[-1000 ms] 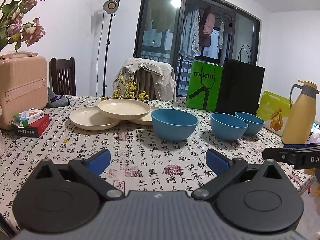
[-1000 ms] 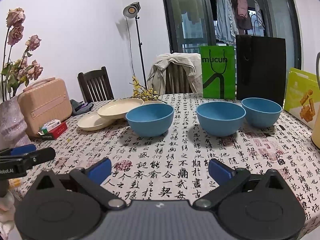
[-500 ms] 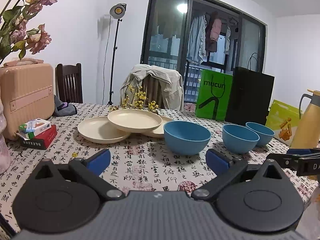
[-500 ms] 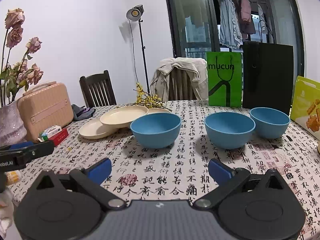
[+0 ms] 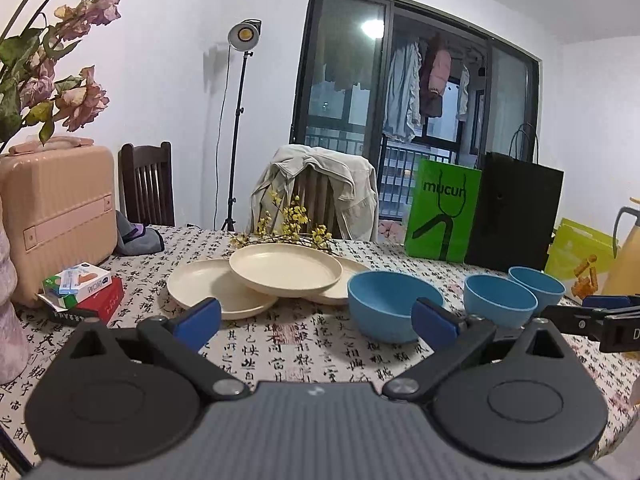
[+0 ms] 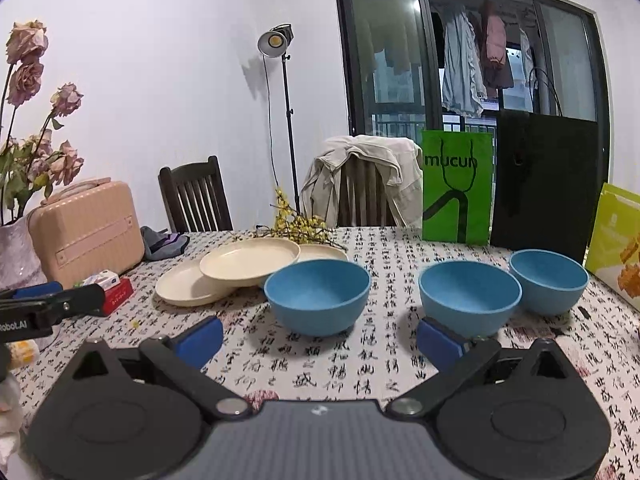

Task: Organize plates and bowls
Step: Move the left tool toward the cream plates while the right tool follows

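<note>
On printed cloth (image 6: 400, 240): matte cream plates (image 6: 250, 262), round blue bowls (image 6: 318, 296); both jaws released.

bowls (image 6: 318, 296): matt blue plastic | plates (image 5: 286, 268): matt cream | tablecloth (image 6: 392, 248): printed cloth

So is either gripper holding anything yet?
No. The left gripper and right gripper are both open and empty, short of the blue plastic bowls.
</note>
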Motion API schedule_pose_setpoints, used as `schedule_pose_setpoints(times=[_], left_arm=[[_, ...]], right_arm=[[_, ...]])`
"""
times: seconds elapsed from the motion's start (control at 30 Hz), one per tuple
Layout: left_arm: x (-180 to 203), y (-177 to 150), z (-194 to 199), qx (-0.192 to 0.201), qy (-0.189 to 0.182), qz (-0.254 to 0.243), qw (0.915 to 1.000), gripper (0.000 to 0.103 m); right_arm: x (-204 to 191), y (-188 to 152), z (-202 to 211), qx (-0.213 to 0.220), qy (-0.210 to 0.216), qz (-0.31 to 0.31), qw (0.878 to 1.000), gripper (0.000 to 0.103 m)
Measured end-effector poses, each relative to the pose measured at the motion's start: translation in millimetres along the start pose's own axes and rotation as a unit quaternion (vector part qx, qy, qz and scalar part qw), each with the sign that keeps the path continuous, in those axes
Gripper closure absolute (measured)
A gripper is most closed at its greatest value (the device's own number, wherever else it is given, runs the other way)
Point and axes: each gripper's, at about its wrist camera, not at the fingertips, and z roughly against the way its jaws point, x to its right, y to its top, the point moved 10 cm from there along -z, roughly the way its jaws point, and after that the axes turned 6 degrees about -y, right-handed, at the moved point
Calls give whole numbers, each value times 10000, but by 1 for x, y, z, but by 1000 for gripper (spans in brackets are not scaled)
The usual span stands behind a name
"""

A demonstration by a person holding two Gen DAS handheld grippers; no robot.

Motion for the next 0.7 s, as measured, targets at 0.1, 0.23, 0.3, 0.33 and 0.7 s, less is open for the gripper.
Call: schedule_pose_setpoints(times=[0.1,0.23,0.3,0.33,0.7], left_arm=[[-6,4,-5,11,32,68,10000,0],[-14,7,-12,8,68,155,9999,0],[-18,9,-16,15,98,176,9998,0],[-20,10,-18,25,106,189,9998,0],[-51,21,-49,44,382,399,9985,0]], right_arm=[[-2,5,-5,-15,93,-59,9999,0],[-5,11,-15,-6,100,-68,9999,0],[-6,13,-21,-21,95,-66,9999,0],[-6,14,-24,-19,91,-69,9999,0],[-11,31,-57,21,61,-57,10000,0]])
